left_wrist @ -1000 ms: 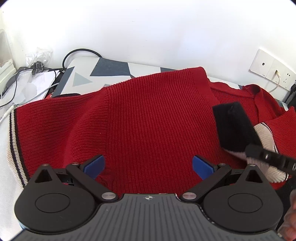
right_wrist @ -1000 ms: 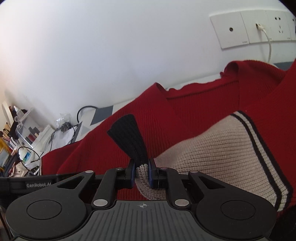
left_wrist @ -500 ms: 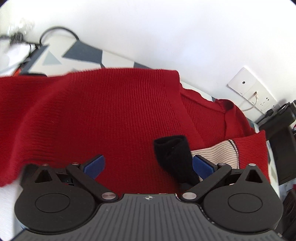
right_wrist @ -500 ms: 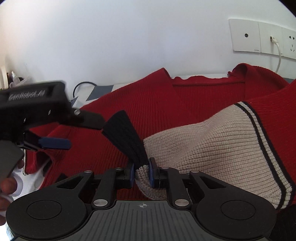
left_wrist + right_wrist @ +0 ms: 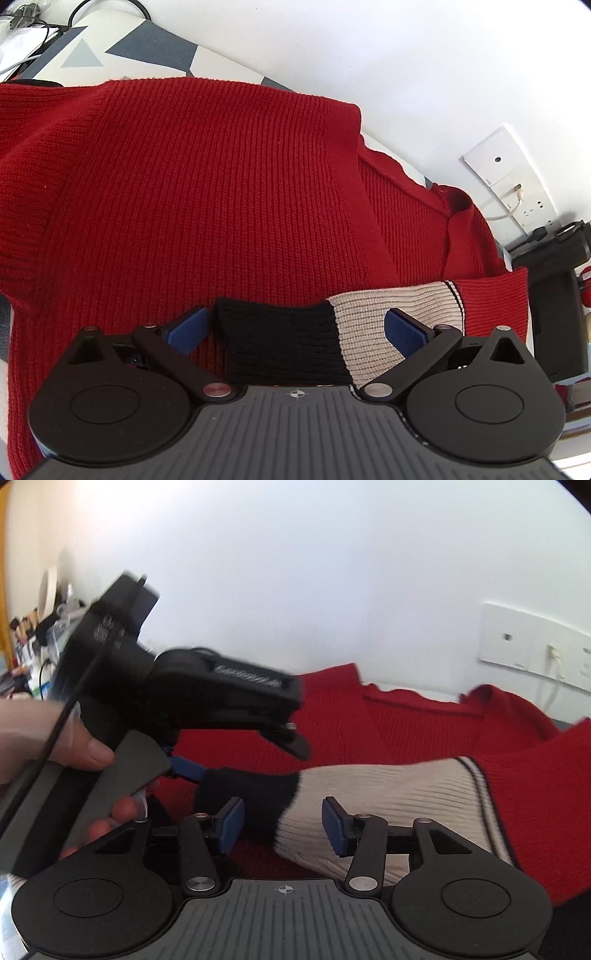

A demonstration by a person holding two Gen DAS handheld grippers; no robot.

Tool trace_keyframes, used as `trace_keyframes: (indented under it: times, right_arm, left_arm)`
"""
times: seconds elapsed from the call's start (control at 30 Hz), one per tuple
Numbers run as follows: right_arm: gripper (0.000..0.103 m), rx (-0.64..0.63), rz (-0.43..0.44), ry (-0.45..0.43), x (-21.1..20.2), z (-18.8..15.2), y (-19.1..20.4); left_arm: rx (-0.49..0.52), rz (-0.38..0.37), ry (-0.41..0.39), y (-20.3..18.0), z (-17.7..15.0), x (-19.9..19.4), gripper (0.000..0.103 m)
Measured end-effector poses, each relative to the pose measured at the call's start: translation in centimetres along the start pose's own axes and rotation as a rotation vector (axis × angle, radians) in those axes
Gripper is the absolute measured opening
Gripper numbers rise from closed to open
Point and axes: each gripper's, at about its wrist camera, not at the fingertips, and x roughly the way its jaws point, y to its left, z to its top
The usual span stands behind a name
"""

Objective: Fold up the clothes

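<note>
A red knitted sweater (image 5: 207, 192) lies spread over the table. One sleeve with a cream band (image 5: 364, 321) and a black cuff (image 5: 280, 339) lies across the sweater's body. My left gripper (image 5: 295, 330) is open and straddles the cuff, its blue pads clear on both sides. My right gripper (image 5: 282, 825) is opening. The sleeve end (image 5: 369, 794) still sits between its jaws, but the pads no longer press it. In the right wrist view a hand (image 5: 74, 746) holds the left gripper's black body (image 5: 221, 690) just above the cuff (image 5: 251, 790).
A white wall runs close behind the table, with socket plates (image 5: 509, 184) and a plugged-in white cable. A grey-and-white patterned cover (image 5: 147, 48) shows behind the sweater. A black device (image 5: 554, 280) stands at the right. Cluttered small items (image 5: 29, 646) sit at the far left.
The right gripper's jaws have come apart and released the sleeve cuff. The left gripper has moved over the cuff, which now lies flat between its open fingers.
</note>
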Motion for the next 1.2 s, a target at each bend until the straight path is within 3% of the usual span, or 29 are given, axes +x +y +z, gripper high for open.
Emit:
trace_keyframes:
  times: [0.1,0.2,0.23,0.27,0.3,0.37,0.47,0.57,0.67,0.73,0.9,1.0,1.1,1.2]
  right_arm:
    - [0.045,0.133,-0.055,-0.005,-3.6,-0.4,-3.8]
    - [0.045,0.302,-0.130,-0.012,-7.0,-1.5,-8.2]
    - [0.045,0.352,-0.156,-0.015,-7.9,-1.9,-9.6]
    - [0.046,0.401,-0.183,-0.019,-8.8,-2.3,-10.9]
    - [0.048,0.443,-0.211,-0.027,-9.7,-2.8,-11.9]
    - [0.052,0.502,-0.260,-0.033,-10.7,-3.6,-13.6]
    - [0.053,0.563,-0.323,-0.008,-10.7,-4.5,-15.4]
    - [0.053,0.633,-0.319,0.004,-10.1,-5.4,-16.5]
    - [0.053,0.643,-0.314,-0.010,-9.6,-5.6,-16.8]
    - [0.053,0.647,-0.308,-0.018,-9.6,-5.5,-17.1]
    - [0.053,0.636,-0.317,-0.018,-10.4,-4.4,-18.0]
    - [0.053,0.538,-0.367,-0.037,-11.0,-3.0,-17.3]
    - [0.054,0.411,-0.429,-0.025,-10.7,-1.9,-16.5]
    - [0.054,0.284,-0.511,0.031,-9.3,-1.6,-16.4]
  left_arm:
    - [-0.014,-0.003,0.027,-0.1,0.0,0.0,0.103]
    - [-0.093,-0.093,0.074,1.0,-0.3,-0.6,0.102]
    - [-0.118,-0.122,0.081,1.5,-0.7,-0.9,0.100]
    - [-0.129,-0.134,0.083,1.9,-1.0,-1.1,0.090]
    - [-0.127,-0.132,0.087,2.2,-1.3,-1.3,0.078]
    - [-0.081,-0.102,0.083,1.9,-1.7,-1.5,0.071]
    - [-0.075,-0.085,0.083,1.3,-1.7,-1.3,0.073]
    - [-0.026,-0.063,0.074,0.5,-1.8,-0.9,0.073]
    - [-0.010,-0.028,0.019,0.8,-2.0,-1.4,0.013]
    - [-0.056,-0.068,-0.029,1.3,-1.5,-2.3,0.013]
    - [0.033,-0.115,-0.282,-1.1,2.7,-7.5,0.012]
    - [0.074,-0.098,-0.414,-2.0,5.8,-9.8,0.012]
    - [0.102,-0.056,-0.421,-1.7,7.5,-9.4,0.012]
    - [0.085,-0.024,-0.365,-0.6,7.4,-7.5,0.012]
